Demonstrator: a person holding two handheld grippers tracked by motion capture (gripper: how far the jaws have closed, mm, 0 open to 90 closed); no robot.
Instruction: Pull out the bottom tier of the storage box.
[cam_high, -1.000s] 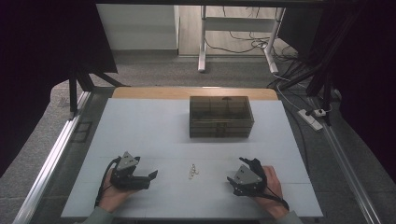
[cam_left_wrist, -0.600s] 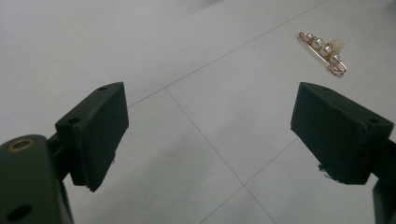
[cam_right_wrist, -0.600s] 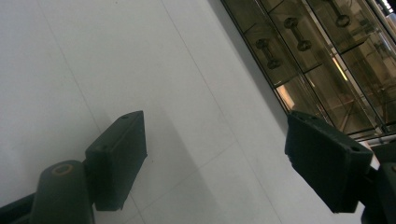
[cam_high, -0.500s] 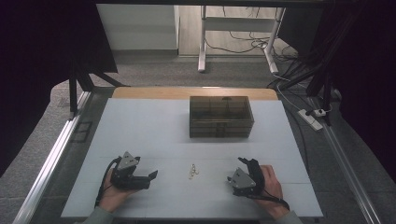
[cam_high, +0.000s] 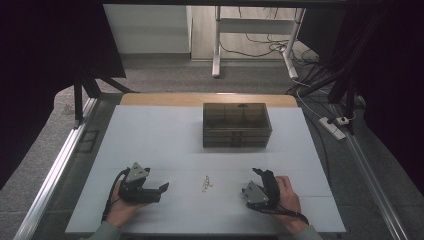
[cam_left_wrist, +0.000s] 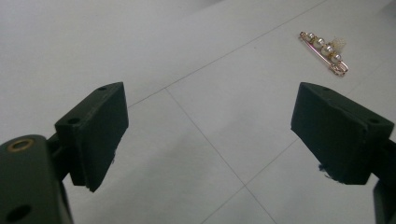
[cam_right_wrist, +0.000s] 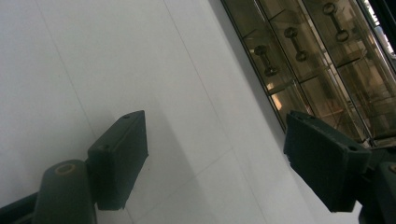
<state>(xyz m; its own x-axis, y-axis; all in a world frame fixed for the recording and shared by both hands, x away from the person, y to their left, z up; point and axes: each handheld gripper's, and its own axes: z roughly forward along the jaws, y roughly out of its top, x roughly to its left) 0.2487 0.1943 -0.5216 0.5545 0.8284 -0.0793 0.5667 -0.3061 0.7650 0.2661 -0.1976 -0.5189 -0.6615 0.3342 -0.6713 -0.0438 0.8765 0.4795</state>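
Note:
A small gold pin with pearls (cam_high: 206, 183) lies on the white table between my two grippers; in the left gripper view the pin (cam_left_wrist: 324, 52) sits ahead and to the right of the jaws. My left gripper (cam_high: 163, 188) rests low on the table at the near left, pointing right toward the pin, open with nothing between its jaws (cam_left_wrist: 205, 135). My right gripper (cam_high: 260, 173) is at the near right, tilted on its side and open (cam_right_wrist: 215, 158). Nothing is between its jaws, which point toward the drawer box (cam_right_wrist: 317, 60).
A clear brown box of small drawers (cam_high: 237, 124) stands at the middle back of the table (cam_high: 150, 135); its drawer fronts carry small handles. A wooden strip runs along the far table edge. Metal rails flank the table, and cables lie on the floor beyond.
My right gripper has shifted slightly left and rolled onto its side. The left gripper and the pin have stayed where they were.

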